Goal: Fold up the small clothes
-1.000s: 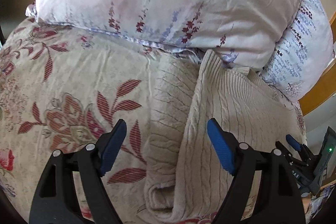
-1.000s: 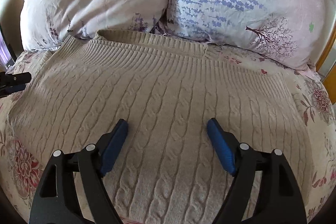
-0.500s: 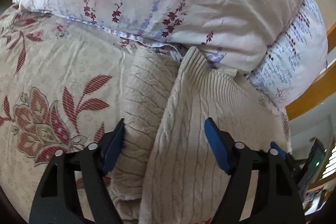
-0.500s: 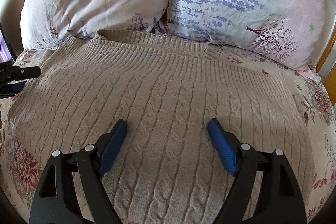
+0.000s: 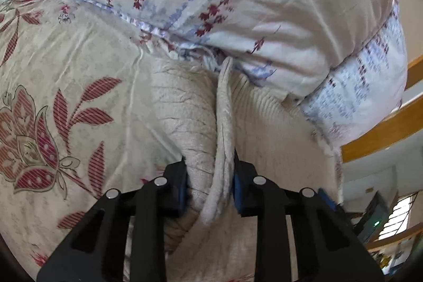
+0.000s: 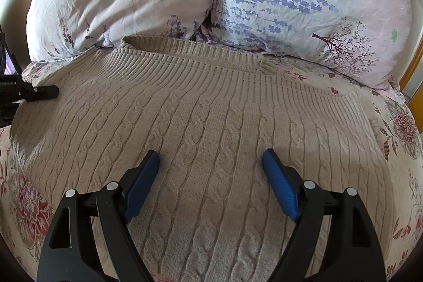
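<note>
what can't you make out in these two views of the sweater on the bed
- Left wrist view: the sweater edge pinched in the left tool, whose jaws have just been closing; its pads are mostly buried in the knit, and the bunched fold hides what lies under it.
- Right wrist view: the sweater's near end is cut off by the bottom edge, behind the open right tool.
- Sleeves: not identifiable in either view.

Item: a beige cable-knit sweater (image 6: pixel 211 128).
Texture: vertical cable columns over the body, with a ribbed band along the far edge.
Pose: spread mostly flat, the ribbed band turned toward two pillows.
Location: laid on a floral bedspread, its far edge touching the pillows.
Left side: the edge (image 5: pixel 224 123) is bunched into a raised, pinched fold.
Far right corner: lies flat on the bedspread.
</note>
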Demonstrator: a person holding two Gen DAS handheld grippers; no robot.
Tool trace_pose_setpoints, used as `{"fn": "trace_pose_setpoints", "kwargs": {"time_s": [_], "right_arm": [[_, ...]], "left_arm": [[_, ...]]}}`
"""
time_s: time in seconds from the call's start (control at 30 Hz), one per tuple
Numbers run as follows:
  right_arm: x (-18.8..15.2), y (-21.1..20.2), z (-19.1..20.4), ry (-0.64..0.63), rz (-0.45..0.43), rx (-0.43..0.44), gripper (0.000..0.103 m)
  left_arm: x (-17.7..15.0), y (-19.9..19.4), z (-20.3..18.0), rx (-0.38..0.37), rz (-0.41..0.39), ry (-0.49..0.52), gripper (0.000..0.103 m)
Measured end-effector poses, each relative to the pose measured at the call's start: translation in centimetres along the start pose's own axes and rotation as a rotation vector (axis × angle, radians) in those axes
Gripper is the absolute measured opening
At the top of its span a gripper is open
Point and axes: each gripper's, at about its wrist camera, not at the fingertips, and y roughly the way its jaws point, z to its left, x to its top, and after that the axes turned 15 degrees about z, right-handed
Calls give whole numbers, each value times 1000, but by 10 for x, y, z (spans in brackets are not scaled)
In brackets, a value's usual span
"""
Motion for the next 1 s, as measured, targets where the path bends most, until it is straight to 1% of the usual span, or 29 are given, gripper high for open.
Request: {"fn": "trace_pose_setpoints", "kwargs": {"time_s": [0.1, 0.33, 0.63, 0.7, 0.77, 0.83, 0.9, 1.0], "right_arm": [[0, 0, 0, 0, 1, 2, 82], [0, 0, 0, -1, -1, 8, 83], [-1, -1, 4, -5, 1, 15, 83], [-2, -4, 1, -3, 4, 38, 83], [-5, -9, -5, 5, 2, 78, 83], [-10, -15, -14, 21, -7, 93, 83], [-17, -24, -31, 47, -27, 105, 83], [-28, -39, -63, 106, -61, 147, 83]], "left_arm": [[-2, -9, -15, -48, -30, 17, 23], [-9, -29, -60, -118, -89, 87, 23], [-13, -34, -112, -212, -100, 170, 22], [-14, -31, -126, -231, -97, 187, 21], [-15, -27, -137, -240, -101, 205, 21], [-16, -20, -149, -253, -87, 215, 21], [-17, -11, -163, -259, -70, 231, 21], [-20, 3, -183, -270, -40, 260, 21]]}}
